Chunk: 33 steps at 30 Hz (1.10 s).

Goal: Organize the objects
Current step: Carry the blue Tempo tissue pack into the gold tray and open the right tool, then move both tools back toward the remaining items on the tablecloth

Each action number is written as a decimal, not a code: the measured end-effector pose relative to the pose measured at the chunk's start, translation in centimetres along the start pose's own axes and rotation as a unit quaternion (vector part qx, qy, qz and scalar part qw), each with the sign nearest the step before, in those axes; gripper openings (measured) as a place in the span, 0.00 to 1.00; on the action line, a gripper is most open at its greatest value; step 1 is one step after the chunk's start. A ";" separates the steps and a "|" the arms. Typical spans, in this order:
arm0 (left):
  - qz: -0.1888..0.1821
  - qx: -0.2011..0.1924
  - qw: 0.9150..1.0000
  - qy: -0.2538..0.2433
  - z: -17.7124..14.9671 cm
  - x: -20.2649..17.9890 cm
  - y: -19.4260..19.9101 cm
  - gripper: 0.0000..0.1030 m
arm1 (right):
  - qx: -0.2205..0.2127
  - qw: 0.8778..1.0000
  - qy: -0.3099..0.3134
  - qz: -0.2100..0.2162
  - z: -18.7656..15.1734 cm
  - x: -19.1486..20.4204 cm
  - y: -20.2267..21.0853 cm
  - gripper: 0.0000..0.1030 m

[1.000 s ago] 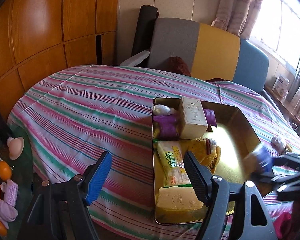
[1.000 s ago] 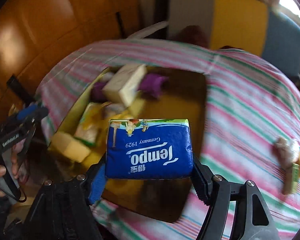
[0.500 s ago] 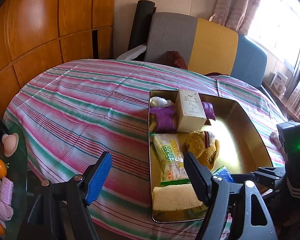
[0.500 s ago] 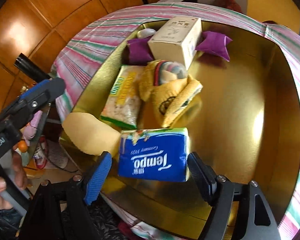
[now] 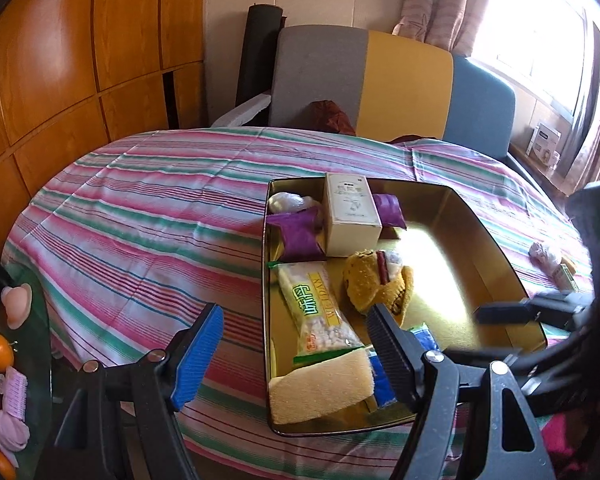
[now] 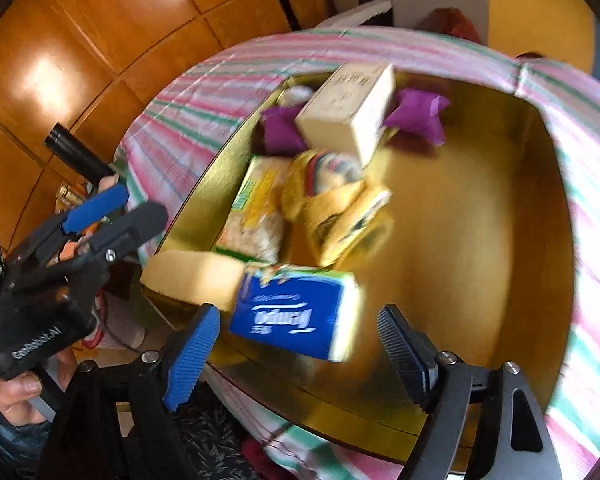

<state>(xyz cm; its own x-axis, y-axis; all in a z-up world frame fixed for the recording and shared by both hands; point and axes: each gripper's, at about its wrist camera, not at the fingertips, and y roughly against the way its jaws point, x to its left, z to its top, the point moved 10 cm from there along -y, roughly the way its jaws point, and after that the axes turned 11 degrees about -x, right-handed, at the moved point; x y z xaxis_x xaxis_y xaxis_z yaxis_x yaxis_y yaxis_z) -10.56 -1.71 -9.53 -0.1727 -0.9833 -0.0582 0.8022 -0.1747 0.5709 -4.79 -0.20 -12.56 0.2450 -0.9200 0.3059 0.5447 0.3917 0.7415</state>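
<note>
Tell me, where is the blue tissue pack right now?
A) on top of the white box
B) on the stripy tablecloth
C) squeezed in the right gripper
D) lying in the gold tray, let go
D: the blue tissue pack lies in the gold tray next to the sponge, and the right gripper is open with its fingers clear of the pack.

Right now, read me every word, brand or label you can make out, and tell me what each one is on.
"WELDAN", beside large green Chinese characters: on the snack packet in the gold tray.
"GenRobot.AI": on the body of the left gripper.
"Tempo", upside down and motion-blurred: on the blue tissue pack; its smaller line is unreadable.
Cream box: print too small to read.
White box on the windowsill: unreadable.
</note>
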 end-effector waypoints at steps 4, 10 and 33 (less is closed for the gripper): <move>-0.003 0.000 1.000 -0.004 0.0 -0.3 0.1 0.73 | -0.033 0.999 -0.003 -0.030 1.2 -2.3 2.9 0.82; -0.010 0.004 1.000 -0.011 -0.4 -1.2 0.1 0.73 | -0.069 0.993 -0.021 -0.091 2.2 -7.5 7.3 0.83; -0.083 0.022 0.993 -0.078 0.1 -11.3 -0.8 0.73 | -0.193 0.842 -0.368 -0.344 -6.6 -39.4 24.6 0.83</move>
<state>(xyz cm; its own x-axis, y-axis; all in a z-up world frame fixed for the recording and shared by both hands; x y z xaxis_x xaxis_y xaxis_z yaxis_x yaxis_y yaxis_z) -9.34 9.56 -9.28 -0.3894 -0.9206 -0.0290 0.7300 -0.3276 0.5998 4.30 45.84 -10.31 -0.7206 -0.6362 0.2757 0.6100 -0.3926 0.6884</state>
